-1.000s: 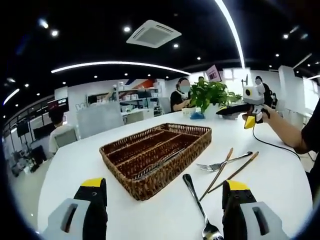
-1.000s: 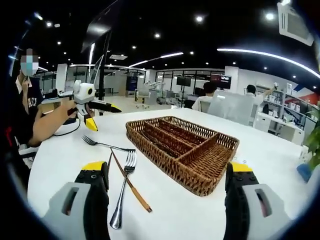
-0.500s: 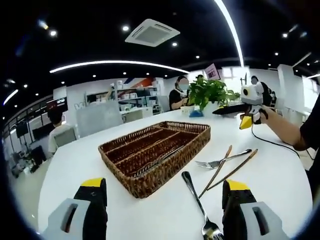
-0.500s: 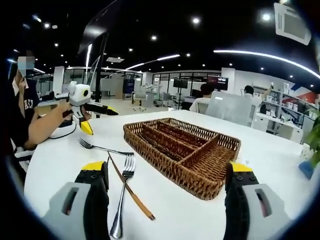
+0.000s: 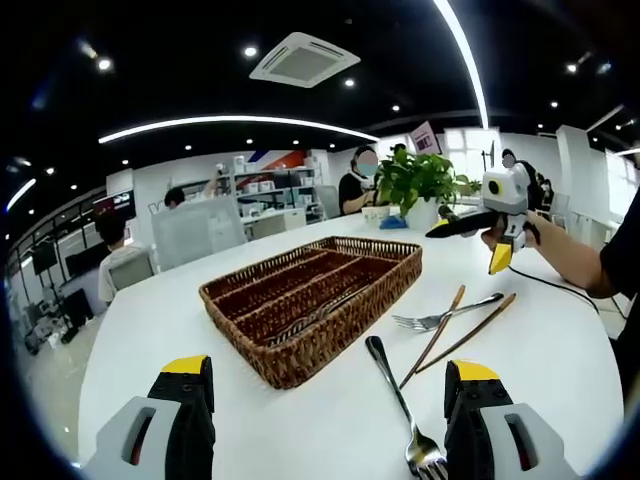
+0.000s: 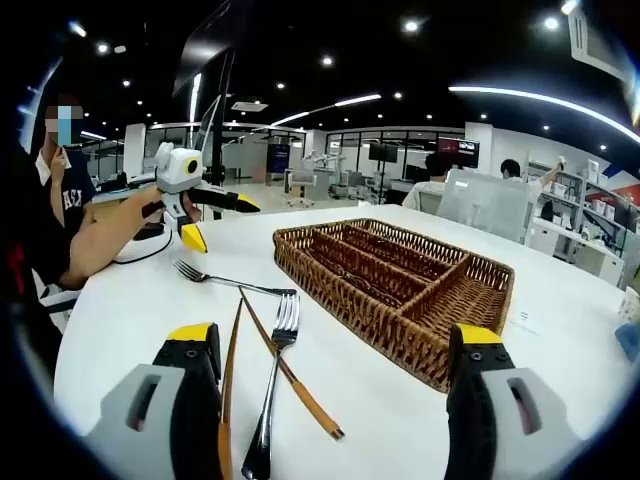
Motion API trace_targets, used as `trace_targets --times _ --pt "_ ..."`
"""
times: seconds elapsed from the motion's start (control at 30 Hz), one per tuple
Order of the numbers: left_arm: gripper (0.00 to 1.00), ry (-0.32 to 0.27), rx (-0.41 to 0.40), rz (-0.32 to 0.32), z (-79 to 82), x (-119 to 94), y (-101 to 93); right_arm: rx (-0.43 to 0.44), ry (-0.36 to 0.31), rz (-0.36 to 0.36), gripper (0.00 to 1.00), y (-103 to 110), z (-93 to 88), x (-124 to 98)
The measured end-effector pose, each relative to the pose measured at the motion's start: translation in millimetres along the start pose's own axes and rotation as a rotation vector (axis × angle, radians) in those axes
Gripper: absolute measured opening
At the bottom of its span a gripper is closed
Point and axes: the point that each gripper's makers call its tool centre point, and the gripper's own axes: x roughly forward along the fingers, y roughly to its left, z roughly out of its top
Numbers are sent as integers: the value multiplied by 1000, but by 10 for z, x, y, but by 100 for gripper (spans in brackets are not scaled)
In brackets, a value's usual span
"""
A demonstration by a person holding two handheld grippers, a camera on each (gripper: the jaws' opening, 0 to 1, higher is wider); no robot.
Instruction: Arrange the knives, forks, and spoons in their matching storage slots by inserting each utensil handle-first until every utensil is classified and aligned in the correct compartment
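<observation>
Fingers of left gripper [image 5: 325, 425] and right gripper [image 6: 335, 410] spread wide, holding nothing. Brown woven wicker compartment tray [image 5: 310, 300] rests on white tabletop [image 5: 540, 360]; two silver metal forks [image 6: 272, 385] and wooden chopsticks [image 6: 290, 375] lie at its 9 o'clock in the right gripper view.

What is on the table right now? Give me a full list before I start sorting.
Woven brown wicker tray with long compartments: one, brown, middle of the white table; something thin lies in one long slot, too blurred to identify.
Silver metal forks: two, silver, on the table beside the tray, one nearer the claws, one farther.
Long brown wooden sticks: two, brown, lying crossed by the forks.
Round white table: one, white, under everything.
Green potted plant: one, green, far edge in the left gripper view.
Left claw: jaws apart, holding nothing.
Right claw: jaws apart, holding nothing.
</observation>
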Motion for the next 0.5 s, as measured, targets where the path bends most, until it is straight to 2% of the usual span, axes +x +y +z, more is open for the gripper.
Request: trace_targets --times 0.33,0.5 --pt "100 -36 -6 35 137 -236 134 -35 63 59 88 194 -160 156" --pt "100 -23 7 31 145 -250 95 -38 89 73 80 246 -246 239"
